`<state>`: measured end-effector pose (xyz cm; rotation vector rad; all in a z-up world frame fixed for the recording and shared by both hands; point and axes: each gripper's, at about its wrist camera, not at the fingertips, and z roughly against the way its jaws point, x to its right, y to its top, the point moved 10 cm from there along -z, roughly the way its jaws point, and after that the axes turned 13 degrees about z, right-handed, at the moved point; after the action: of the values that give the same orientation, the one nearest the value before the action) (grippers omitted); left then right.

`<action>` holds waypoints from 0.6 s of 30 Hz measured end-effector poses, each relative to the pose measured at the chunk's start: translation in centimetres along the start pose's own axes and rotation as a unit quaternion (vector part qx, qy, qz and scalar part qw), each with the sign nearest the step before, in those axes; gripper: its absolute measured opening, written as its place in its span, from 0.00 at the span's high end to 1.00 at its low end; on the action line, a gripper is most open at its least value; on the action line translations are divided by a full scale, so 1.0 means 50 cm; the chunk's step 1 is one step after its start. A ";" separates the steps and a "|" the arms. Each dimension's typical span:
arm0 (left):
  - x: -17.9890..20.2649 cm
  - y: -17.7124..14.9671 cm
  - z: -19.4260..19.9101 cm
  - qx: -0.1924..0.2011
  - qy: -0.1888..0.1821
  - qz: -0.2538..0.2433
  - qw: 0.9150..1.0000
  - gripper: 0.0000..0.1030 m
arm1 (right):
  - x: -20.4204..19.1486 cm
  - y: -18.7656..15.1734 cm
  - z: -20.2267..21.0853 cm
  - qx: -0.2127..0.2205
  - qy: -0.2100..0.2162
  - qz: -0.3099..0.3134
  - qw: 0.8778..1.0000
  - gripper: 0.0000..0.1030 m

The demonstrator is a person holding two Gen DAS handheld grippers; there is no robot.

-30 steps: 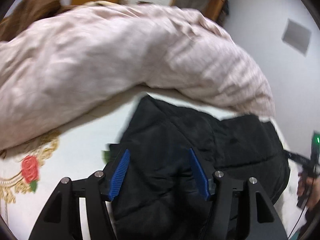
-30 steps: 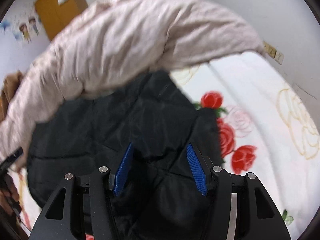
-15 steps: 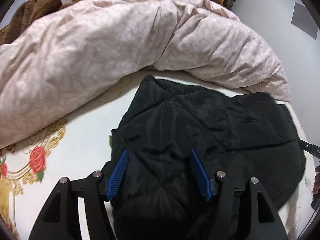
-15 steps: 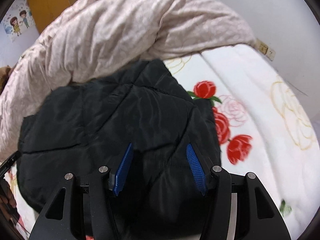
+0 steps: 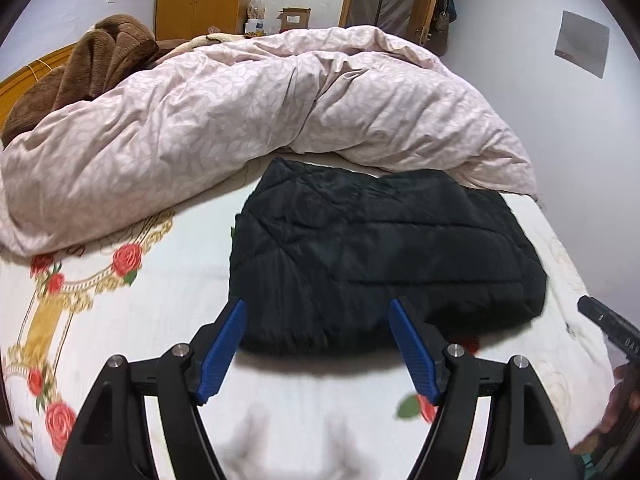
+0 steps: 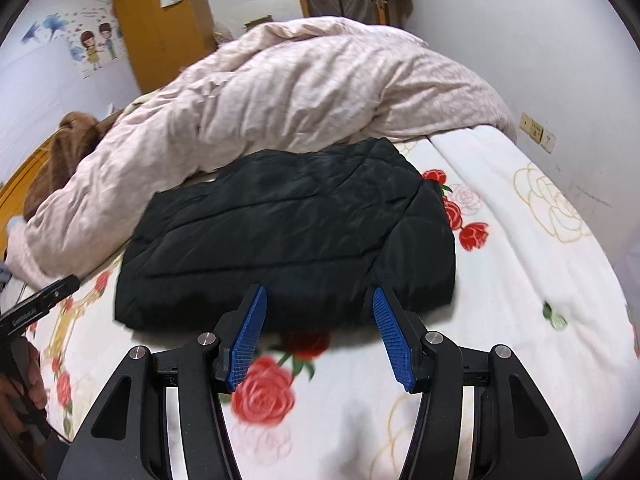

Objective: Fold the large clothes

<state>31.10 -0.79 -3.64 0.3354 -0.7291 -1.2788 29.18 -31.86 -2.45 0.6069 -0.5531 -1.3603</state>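
Note:
A black quilted jacket (image 5: 376,256) lies folded into a compact rectangle on the white rose-print bed sheet (image 5: 132,312). It also shows in the right wrist view (image 6: 292,232). My left gripper (image 5: 318,312) is open and empty, held just short of the jacket's near edge. My right gripper (image 6: 318,300) is open and empty, also just short of the near edge. The right gripper's tip (image 5: 608,320) shows at the far right of the left wrist view. The left gripper (image 6: 36,308) shows at the left edge of the right wrist view.
A bunched pink duvet (image 5: 240,112) lies across the bed behind the jacket, also in the right wrist view (image 6: 300,88). A brown blanket (image 5: 80,68) sits at the far left. A wooden wardrobe (image 6: 160,28) and a door stand beyond. The wall (image 6: 560,60) borders the bed's right side.
Both grippers have pulled back from over the jacket toward the bed's near edge. The jacket now lies flat in front of them, and more sheet shows.

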 end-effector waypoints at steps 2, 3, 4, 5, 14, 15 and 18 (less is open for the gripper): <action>0.003 -0.022 0.036 0.002 -0.001 -0.004 1.000 0.26 | -0.021 -0.019 0.029 0.002 -0.001 0.010 1.000 0.45; 0.005 -0.032 0.053 0.004 -0.003 -0.005 1.000 0.26 | -0.034 -0.031 0.048 0.004 -0.004 0.017 1.000 0.45; 0.006 -0.040 0.067 0.006 -0.004 -0.008 1.000 0.25 | -0.045 -0.040 0.059 0.005 -0.005 0.022 1.000 0.45; 0.008 -0.050 0.081 0.007 -0.005 -0.010 1.000 0.25 | -0.056 -0.051 0.071 0.005 -0.004 0.028 1.000 0.45; 0.020 -0.139 0.176 0.004 -0.009 -0.034 0.999 0.23 | -0.124 -0.109 0.166 0.015 -0.006 0.050 0.999 0.44; 0.021 -0.149 0.184 0.004 -0.009 -0.035 0.999 0.23 | -0.131 -0.114 0.177 0.017 -0.005 0.050 0.999 0.44; 0.021 -0.182 0.203 -0.002 -0.010 -0.037 0.999 0.23 | -0.149 -0.129 0.201 0.020 -0.002 0.054 0.998 0.44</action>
<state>17.78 -2.67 -1.38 0.3482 -0.7367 -1.3554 16.69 -25.94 0.34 0.5991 -0.6098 -1.2519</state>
